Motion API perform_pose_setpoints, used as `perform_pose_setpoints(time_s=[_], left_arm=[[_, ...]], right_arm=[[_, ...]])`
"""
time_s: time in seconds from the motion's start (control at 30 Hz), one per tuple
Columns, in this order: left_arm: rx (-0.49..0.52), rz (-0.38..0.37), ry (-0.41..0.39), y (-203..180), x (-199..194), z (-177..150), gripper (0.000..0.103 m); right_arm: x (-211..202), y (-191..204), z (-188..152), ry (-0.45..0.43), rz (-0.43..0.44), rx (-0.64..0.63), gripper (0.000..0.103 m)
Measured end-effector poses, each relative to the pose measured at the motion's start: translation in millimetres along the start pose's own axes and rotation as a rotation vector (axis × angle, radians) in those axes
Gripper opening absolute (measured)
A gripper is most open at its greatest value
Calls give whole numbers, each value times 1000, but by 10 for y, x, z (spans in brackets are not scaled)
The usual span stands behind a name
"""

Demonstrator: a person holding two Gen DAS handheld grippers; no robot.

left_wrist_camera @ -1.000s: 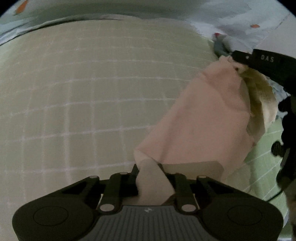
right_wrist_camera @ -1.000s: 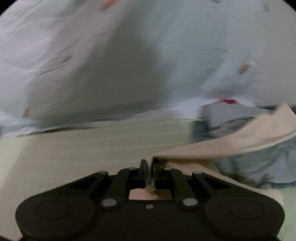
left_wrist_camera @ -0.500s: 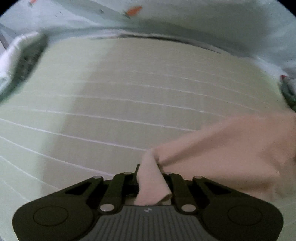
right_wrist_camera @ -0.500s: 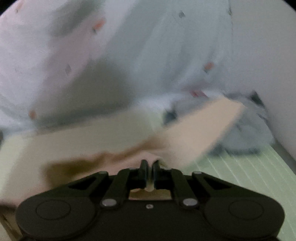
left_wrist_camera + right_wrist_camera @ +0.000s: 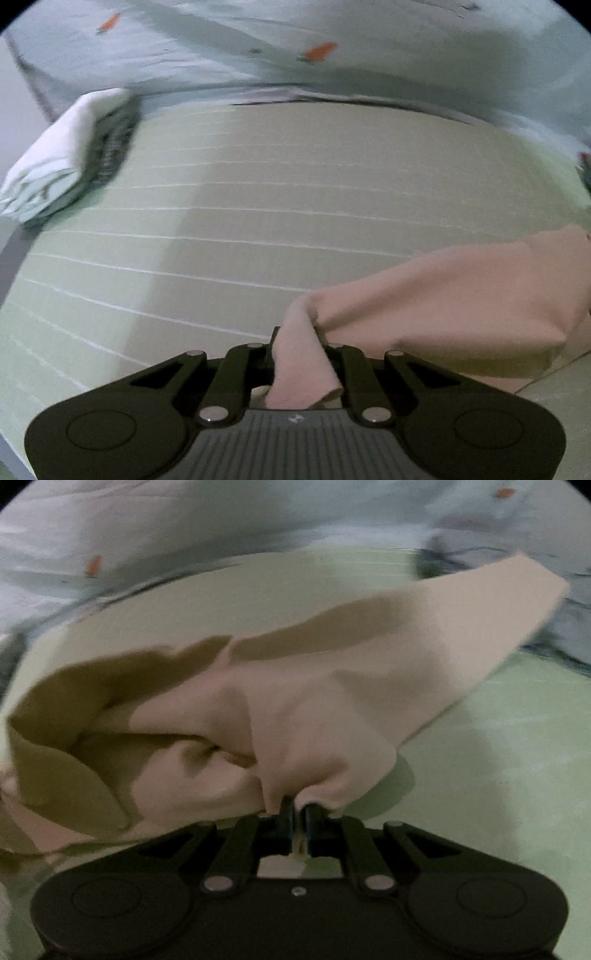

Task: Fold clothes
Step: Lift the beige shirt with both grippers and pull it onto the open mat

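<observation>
While the left gripper [image 5: 300, 341] points down over the pale green bed sheet with thin white grid lines [image 5: 229, 229], its black fingers [image 5: 275, 354] are clenched on a bunched corner of the soft pale pink cloth garment [image 5: 454, 295], which rises between them in a narrow fold and then stretches off to the right edge of that view, draped low over the sheet. At the far left of the same view lies a folded white and pale blue piece of clothing [image 5: 48, 166], resting on the sheet with a darker striped piece tucked just beside it, well apart from the pink garment. Beyond the sheet a rumpled light blue quilt with small orange marks [image 5: 332, 40] runs along the back. From the right wrist view, the right gripper [image 5: 299, 810] has its fingers [image 5: 286, 812] pressed nearly together on another edge of the same pink garment [image 5: 295, 709], a thin layer of cloth caught between them. From that pinch the fabric billows upward and spreads wide, one long flap reaching toward the upper right and a creased, shadowed mass sagging to the left, much of it lifted off the green sheet [image 5: 498, 757]. A crumpled grey-blue heap of clothes [image 5: 554, 613] sits behind the flap at the right, blurred.
</observation>
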State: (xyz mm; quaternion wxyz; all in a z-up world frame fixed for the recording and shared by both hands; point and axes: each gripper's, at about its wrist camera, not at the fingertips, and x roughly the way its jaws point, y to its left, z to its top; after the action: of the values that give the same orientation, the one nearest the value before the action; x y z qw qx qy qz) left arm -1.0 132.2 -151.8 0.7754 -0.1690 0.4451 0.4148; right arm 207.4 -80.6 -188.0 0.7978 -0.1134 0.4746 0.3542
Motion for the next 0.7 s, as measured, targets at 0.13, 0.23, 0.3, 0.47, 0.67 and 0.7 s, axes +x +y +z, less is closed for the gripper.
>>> perform_pose_setpoints(time_s=[0.13,0.23,0.3,0.47,0.67,0.7], left_arm=[[-105,26,8,580,181,178,12],[-162,61,-6,955,313,370,12],[-184,91,-42,1141,354,571,12],[-232,120,-149,1321,209,950,12],[-259,81,-229,1155,-92,864,12],[-255,65,-232,1099,-158,790,12]], right_arm=[[287,632,167,-12,65,-69,7],[529,1132,401,-25,119,-115,7],[720,1416,599,-34,140,-150,7],[913,1927,1015,-80,146,-231,6],[457,1580,969,-197,136,-189,6],[348,1451,928,-216,129,-167,6]])
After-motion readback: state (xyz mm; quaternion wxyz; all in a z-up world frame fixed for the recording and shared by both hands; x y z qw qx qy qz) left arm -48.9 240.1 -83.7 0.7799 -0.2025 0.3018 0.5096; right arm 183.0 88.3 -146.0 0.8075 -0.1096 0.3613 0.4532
